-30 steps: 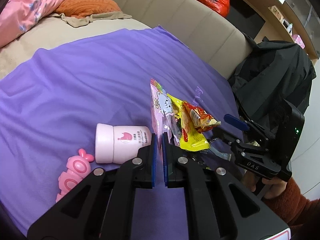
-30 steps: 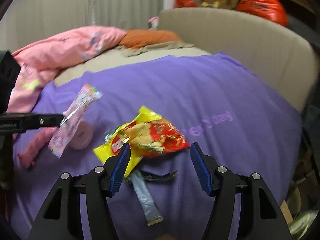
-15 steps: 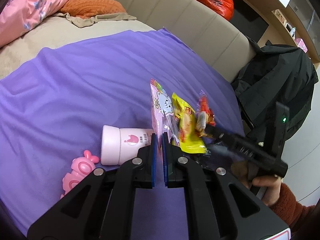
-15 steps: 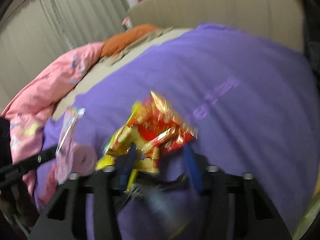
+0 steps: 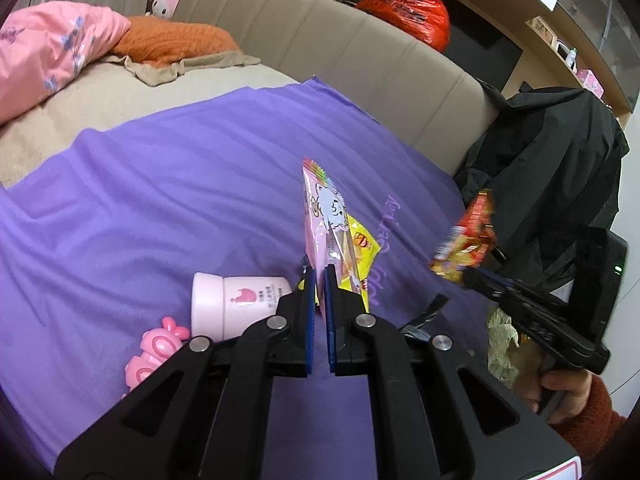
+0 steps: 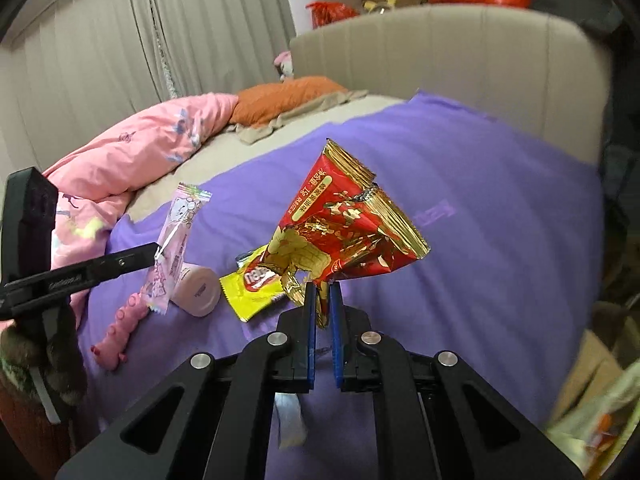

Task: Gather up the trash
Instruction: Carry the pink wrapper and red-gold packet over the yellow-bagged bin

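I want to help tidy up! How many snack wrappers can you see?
4. A pink wrapper in the left gripper, a red wrapper in the right gripper, a yellow wrapper and a silver wrapper on the purple blanket. More may be hidden.

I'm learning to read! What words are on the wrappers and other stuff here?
"ay": end of a word on the purple blanket, rest hidden.
Red wrapper: Chinese print, too blurred.
Yellow wrapper, pink wrapper, pink cup: print too small or blurred.
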Demonstrator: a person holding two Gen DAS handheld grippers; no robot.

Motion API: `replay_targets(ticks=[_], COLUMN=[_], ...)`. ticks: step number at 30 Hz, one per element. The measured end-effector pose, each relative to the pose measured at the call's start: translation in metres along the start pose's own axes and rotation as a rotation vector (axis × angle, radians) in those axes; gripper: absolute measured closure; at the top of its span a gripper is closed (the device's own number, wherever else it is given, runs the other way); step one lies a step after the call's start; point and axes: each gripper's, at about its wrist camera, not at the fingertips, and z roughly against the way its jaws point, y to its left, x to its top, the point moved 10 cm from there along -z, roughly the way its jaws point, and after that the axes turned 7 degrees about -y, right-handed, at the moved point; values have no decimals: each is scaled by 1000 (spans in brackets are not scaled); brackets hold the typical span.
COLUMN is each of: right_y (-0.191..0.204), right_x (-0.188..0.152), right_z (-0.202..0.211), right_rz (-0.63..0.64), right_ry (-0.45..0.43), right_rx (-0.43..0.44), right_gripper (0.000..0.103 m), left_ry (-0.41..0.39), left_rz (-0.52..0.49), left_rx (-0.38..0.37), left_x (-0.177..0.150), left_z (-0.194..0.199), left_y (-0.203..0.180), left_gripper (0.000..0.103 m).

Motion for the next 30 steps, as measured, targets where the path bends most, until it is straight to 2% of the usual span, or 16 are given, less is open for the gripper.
replay_targets(ticks=[2, 5, 6, 8, 13, 17, 24, 30], right_y=[-5, -18, -22, -32, -58, -79, -118, -149], right_x=[1, 4, 5, 5, 5, 8, 12, 0], right_z=[15, 48, 55, 73, 119, 154, 208, 244], right_rz=[18, 21, 16, 5, 18, 23, 36, 50], right_ry=[-18, -58, -65, -79, -123, -157, -203, -215], right_rx=[-17, -36, -36, -31, -46, -55, -74, -91], right_gripper=[95, 95, 95, 95, 95, 95, 95, 95], left_ry=[-7, -33, -49, -47, -71, -98, -124, -96], left_rz=[4, -30, -64, -84, -198, -261, -331, -326], left_rx=[0, 44, 81, 91, 110, 103, 73, -37], left_x=[1, 5, 6, 6, 15, 27, 25, 12], left_z=[2, 8, 12, 16, 31, 43, 55, 46], left_y=[-3, -15, -22, -34, -92, -142, -219, -281], left_gripper=[99, 99, 99, 99, 99, 99, 99, 99])
